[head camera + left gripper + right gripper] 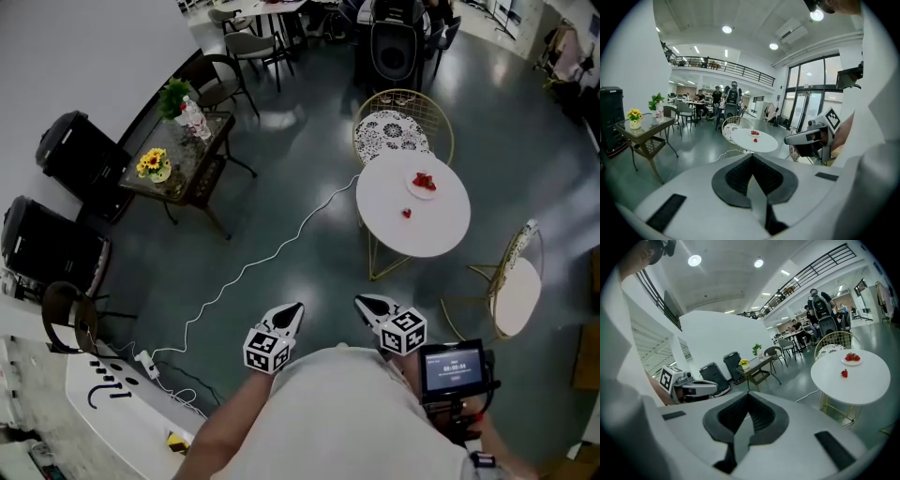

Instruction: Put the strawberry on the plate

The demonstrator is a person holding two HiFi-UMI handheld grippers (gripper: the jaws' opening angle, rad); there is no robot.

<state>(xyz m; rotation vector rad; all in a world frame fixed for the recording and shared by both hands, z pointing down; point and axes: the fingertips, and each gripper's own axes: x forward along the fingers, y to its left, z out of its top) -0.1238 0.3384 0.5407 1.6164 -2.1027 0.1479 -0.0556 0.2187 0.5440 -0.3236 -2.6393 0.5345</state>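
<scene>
Left gripper (292, 311) and right gripper (366, 305), each with jaws pressed together and empty, are held well apart from the round white table (412, 239) at one o'clock. A loose strawberry (407, 214) lies on the tabletop, at seven o'clock from the plate (427, 194) bearing other strawberries (424, 180).

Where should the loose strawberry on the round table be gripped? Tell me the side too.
Probably grip the lone strawberry across its middle, from above: it sits low on the flat table, apart from the plate, nothing crowding it.
</scene>
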